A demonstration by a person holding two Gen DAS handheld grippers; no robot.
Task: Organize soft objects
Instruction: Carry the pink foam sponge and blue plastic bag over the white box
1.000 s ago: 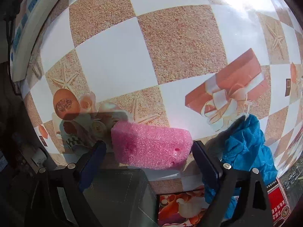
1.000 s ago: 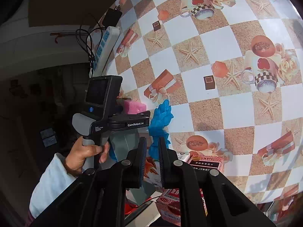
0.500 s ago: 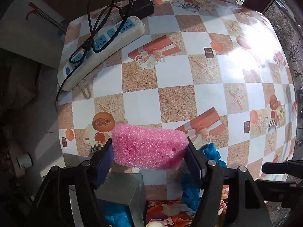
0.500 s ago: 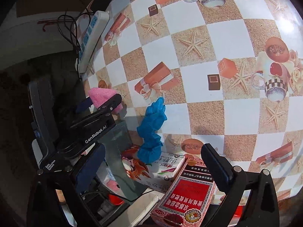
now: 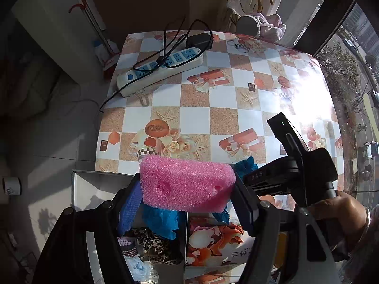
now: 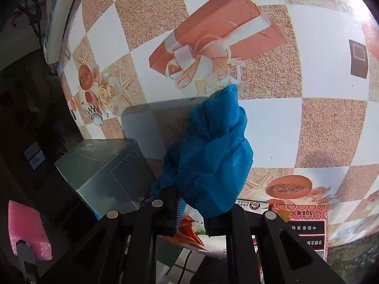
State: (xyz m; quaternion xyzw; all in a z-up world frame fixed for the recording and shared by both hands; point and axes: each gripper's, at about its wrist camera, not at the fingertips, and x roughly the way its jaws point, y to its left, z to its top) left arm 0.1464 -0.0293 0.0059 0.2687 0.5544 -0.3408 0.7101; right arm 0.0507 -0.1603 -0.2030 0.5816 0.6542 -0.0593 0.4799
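My left gripper (image 5: 187,189) is shut on a pink foam sponge (image 5: 186,185) and holds it above an open grey box (image 5: 94,189) that holds several soft items, with blue cloth (image 5: 161,220) among them. The sponge also shows in the right wrist view (image 6: 26,229). My right gripper (image 6: 201,208) is shut on a blue mesh cloth (image 6: 213,156) that lies on the checkered tablecloth (image 6: 272,123) next to the grey box (image 6: 106,172). The right gripper body also shows in the left wrist view (image 5: 291,165).
A white power strip (image 5: 161,71) with black cables lies at the table's far left. A red carton (image 6: 303,222) and a printed box (image 5: 213,241) sit at the near edge. A stool with pink cloth (image 5: 258,23) stands beyond the table.
My left gripper has lifted the sponge up and back over the grey box. My right gripper, open half a second ago, has moved down and closed on the blue cloth.
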